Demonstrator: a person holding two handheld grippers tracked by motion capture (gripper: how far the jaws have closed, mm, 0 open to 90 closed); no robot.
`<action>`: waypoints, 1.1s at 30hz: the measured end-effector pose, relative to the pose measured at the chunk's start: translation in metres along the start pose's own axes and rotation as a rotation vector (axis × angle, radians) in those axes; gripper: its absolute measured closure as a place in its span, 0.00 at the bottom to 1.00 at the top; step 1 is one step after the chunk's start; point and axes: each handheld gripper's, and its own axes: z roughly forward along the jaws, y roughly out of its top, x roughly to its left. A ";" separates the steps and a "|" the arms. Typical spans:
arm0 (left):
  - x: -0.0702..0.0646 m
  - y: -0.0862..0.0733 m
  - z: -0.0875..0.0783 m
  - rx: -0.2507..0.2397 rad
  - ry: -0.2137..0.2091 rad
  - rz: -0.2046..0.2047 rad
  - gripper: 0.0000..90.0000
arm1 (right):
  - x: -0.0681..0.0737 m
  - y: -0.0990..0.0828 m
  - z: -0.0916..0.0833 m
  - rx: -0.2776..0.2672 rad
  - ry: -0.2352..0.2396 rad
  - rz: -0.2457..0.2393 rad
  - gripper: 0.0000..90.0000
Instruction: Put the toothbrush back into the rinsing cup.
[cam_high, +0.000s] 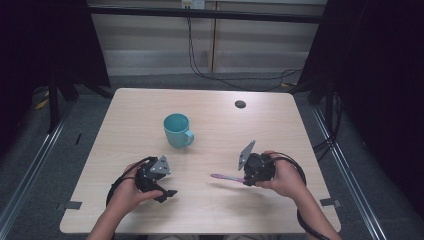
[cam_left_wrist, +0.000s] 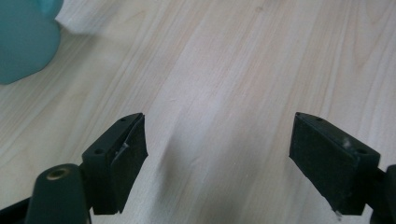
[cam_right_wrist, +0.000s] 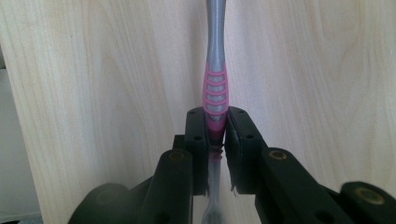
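Tools number two: right tool (cam_right_wrist: 215, 133) pinches one toothbrush (cam_right_wrist: 215, 79); left tool (cam_left_wrist: 217, 163) spread, empty; one teal mug (cam_high: 177, 130).

The high view looks forward and down from above the person's side, taking in the whole table (cam_high: 150, 210) from some way off. The left gripper view sits close over the tabletop (cam_left_wrist: 224, 70), looking along its jaws, with the cup (cam_left_wrist: 23, 37) at its upper left corner; the high view shares that cup (cam_high: 177, 130). The right gripper view looks along its jaws, very near the toothbrush (cam_right_wrist: 215, 88), which the high view also shows (cam_high: 226, 177).
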 end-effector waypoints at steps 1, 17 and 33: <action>0.000 0.003 0.000 0.013 -0.012 0.005 0.21 | 0.000 0.000 0.000 0.004 0.004 0.000 0.89; -0.016 0.050 -0.003 0.048 0.025 0.127 0.21 | -0.001 0.013 0.002 0.041 0.007 -0.011 0.89; -0.024 0.073 0.007 0.086 0.045 0.222 0.29 | 0.000 0.027 -0.005 0.022 0.005 -0.044 0.89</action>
